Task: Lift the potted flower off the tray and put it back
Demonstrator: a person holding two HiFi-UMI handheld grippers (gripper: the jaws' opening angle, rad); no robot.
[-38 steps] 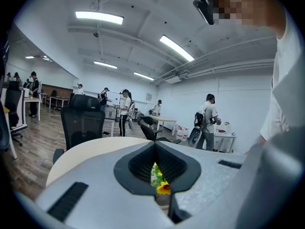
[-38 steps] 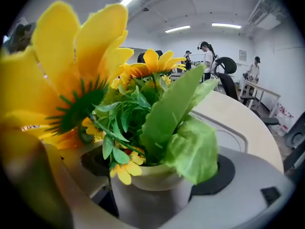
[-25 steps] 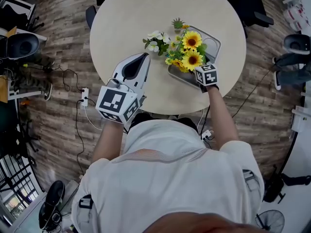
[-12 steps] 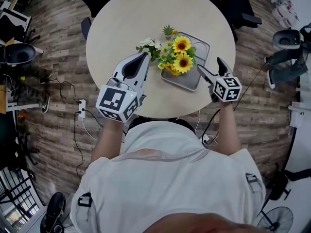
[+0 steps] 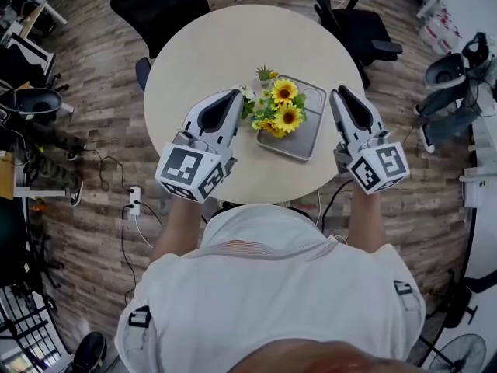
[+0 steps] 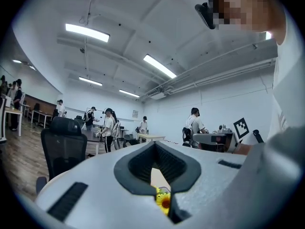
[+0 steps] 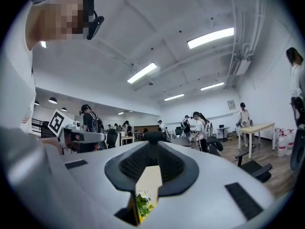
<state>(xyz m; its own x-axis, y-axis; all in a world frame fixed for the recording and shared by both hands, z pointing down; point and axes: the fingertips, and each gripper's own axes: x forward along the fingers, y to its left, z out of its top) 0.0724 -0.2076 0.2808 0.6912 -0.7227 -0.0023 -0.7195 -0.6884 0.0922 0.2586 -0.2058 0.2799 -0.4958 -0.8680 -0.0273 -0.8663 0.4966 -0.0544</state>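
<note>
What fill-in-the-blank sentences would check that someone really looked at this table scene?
1. The potted flower stands on a grey ___.
2. Its two largest blooms are ___ in colour.
3. Seen from above, the table has a ___ outline.

Missing words: tray; yellow; round.

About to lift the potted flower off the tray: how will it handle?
Probably top-heavy: the potted flower spreads blooms wide over a pot hidden beneath, so it may tip if nudged high. Stems and petals look thin and floppy, likely crushable; aim for the pot. The tray looks smooth, so the pot could slide when pushed.
</note>
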